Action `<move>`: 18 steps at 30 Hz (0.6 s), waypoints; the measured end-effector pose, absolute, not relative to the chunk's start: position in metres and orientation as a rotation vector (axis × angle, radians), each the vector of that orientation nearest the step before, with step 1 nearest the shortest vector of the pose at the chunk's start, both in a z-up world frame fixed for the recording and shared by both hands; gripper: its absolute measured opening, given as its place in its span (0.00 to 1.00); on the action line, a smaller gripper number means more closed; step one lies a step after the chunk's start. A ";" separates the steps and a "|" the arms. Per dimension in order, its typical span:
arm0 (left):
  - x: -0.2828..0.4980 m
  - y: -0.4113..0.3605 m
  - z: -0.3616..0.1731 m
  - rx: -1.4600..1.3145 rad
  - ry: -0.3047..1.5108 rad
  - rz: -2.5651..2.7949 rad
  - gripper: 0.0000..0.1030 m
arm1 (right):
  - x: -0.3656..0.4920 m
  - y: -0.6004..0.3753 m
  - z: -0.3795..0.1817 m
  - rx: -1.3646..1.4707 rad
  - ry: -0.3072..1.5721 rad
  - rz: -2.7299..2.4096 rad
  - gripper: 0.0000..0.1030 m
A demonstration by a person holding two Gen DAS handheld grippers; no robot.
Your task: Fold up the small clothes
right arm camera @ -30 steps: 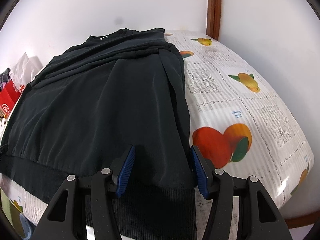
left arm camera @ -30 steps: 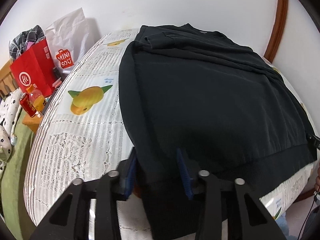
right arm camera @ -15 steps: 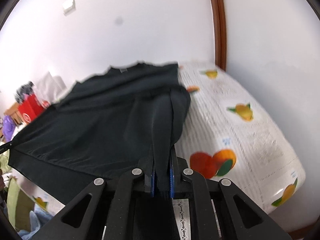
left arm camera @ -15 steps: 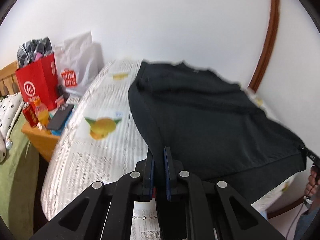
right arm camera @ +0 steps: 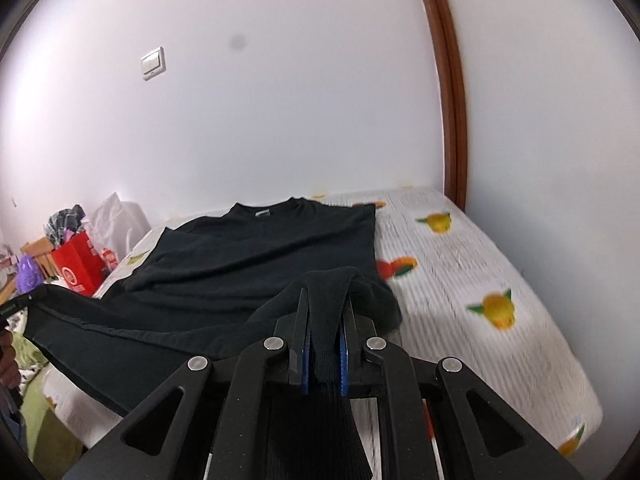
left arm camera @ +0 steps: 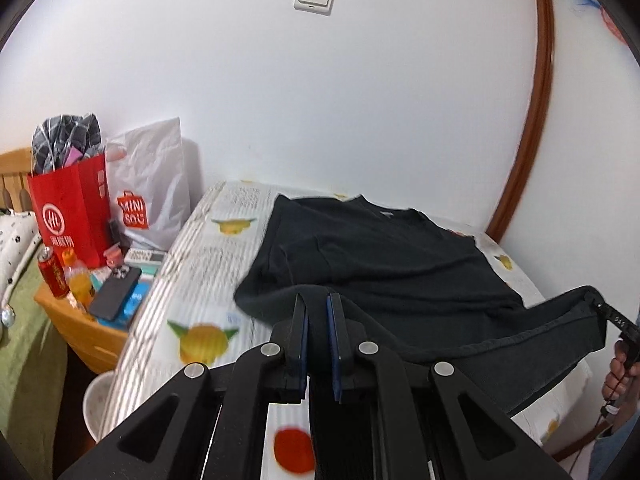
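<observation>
A black sweatshirt [left arm camera: 384, 256] lies on the fruit-print tablecloth [left arm camera: 200, 276], collar at the far end by the wall; it also shows in the right wrist view [right arm camera: 256, 256]. My left gripper [left arm camera: 317, 308] is shut on the left corner of its ribbed hem. My right gripper [right arm camera: 325, 312] is shut on the right hem corner. Both hold the hem lifted above the table, so the hem hangs stretched between them. The right gripper's tip [left arm camera: 604, 312] shows at the far right of the left wrist view.
A red paper bag [left arm camera: 70, 216], a white MINISO bag [left arm camera: 148, 196], a red can [left arm camera: 52, 272], an orange bottle [left arm camera: 80, 280] and a phone [left arm camera: 116, 292] stand on a wooden side table at the left. White walls rise close behind and to the right of the table.
Both grippers closed on the hem corners, then lifted them up and away from the near table edge. The near part of the sweatshirt now hangs in the air.
</observation>
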State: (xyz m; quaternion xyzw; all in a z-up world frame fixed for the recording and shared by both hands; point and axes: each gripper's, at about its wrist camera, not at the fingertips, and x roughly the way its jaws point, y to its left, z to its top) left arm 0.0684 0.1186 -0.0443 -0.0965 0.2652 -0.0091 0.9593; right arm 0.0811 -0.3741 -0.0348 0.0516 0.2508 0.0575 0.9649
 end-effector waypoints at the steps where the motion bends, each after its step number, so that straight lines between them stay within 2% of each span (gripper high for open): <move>1: 0.076 0.118 -0.042 -0.195 0.531 -0.010 0.09 | 0.091 -0.370 -0.032 0.089 0.506 0.109 0.10; 11: 0.173 0.117 -0.030 -0.172 0.531 0.057 0.09 | 0.195 -0.355 -0.016 0.084 0.490 0.104 0.10; 18: 0.236 0.111 -0.048 -0.114 0.552 0.101 0.09 | 0.262 -0.363 -0.029 0.162 0.500 0.098 0.10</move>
